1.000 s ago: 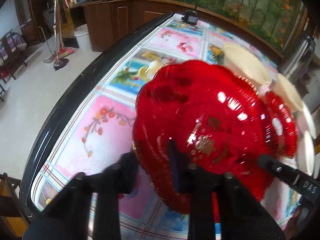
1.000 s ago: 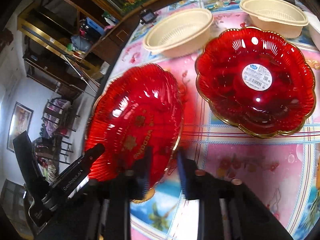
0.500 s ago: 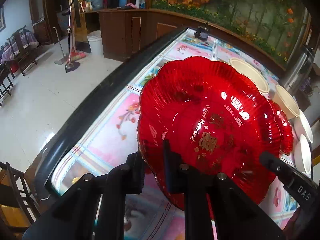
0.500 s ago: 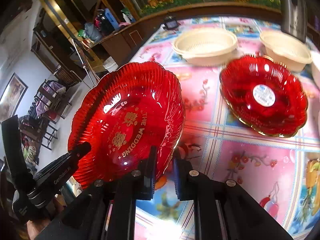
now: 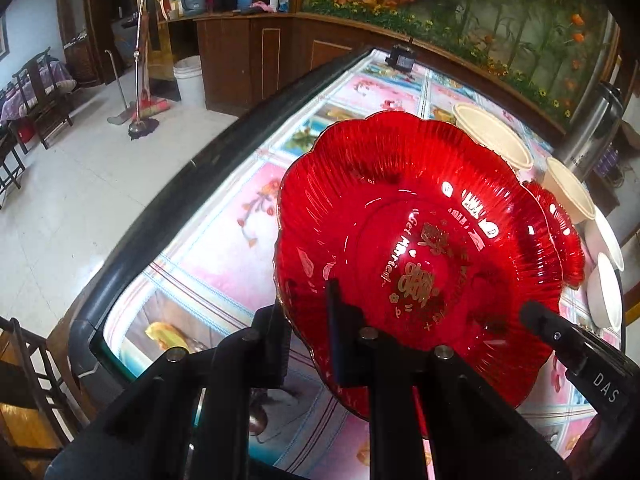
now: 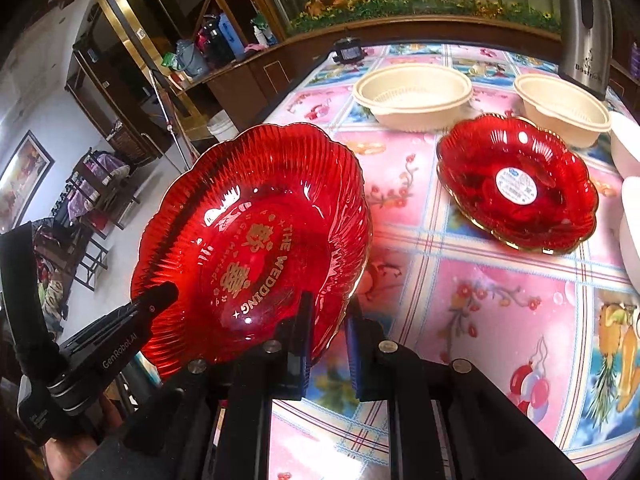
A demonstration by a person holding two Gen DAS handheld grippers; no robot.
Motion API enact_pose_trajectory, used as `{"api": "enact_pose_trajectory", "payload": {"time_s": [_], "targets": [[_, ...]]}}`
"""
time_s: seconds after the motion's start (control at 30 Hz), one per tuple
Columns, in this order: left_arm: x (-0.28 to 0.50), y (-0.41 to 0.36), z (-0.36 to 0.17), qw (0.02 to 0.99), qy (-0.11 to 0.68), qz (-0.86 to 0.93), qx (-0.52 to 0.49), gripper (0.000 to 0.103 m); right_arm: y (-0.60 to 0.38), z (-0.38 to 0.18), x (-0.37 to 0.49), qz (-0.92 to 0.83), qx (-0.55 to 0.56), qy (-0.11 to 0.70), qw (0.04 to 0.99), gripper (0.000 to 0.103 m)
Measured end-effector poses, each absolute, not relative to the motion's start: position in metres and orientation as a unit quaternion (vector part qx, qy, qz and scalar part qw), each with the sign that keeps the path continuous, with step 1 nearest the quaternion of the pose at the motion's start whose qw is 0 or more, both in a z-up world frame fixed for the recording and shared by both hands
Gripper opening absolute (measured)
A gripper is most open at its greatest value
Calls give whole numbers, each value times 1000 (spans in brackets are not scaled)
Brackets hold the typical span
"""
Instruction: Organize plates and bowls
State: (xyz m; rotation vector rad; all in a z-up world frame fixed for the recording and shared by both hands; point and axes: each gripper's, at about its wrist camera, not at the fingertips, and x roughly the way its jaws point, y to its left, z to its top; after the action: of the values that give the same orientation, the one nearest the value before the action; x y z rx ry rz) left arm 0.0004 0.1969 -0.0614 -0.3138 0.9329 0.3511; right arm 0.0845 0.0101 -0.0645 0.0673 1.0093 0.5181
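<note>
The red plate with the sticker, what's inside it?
The red plate on the tablecloth holds only a white barcode sticker at its centre. What lies under the plate is covered.

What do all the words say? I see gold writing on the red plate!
"THE WEDDING" and "Get Married": gold letters on the held red plate, around gold Chinese signs.
"GenRobot.AI": on the left gripper, seen from the right wrist.
"DAS": on the right gripper, cut off by the frame edge.
"Bastrich", roughly: on the steel kettle, blurred.
Sticker on the second red plate: too small to read.
</note>
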Motion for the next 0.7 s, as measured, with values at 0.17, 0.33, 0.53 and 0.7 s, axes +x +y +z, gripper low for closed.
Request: {"api": "enact_pose_trajectory", "payload": {"time_s": [0.17,0.33,0.53,0.7], "targets": [[3,197,-69,862,454,171,-148,13,12,-74,89,240,28,490,837,14],[0,198,-77,856,464,175,-146,13,15,-84,92,246,26,506,827,19],[-6,205,-73,849,461,190,-173,32,14,-80,88,267,32,504,821,39],[-23,205,-33,878,369,220,-212,64,-14,-65,84,267,67,480,833,50]]}}
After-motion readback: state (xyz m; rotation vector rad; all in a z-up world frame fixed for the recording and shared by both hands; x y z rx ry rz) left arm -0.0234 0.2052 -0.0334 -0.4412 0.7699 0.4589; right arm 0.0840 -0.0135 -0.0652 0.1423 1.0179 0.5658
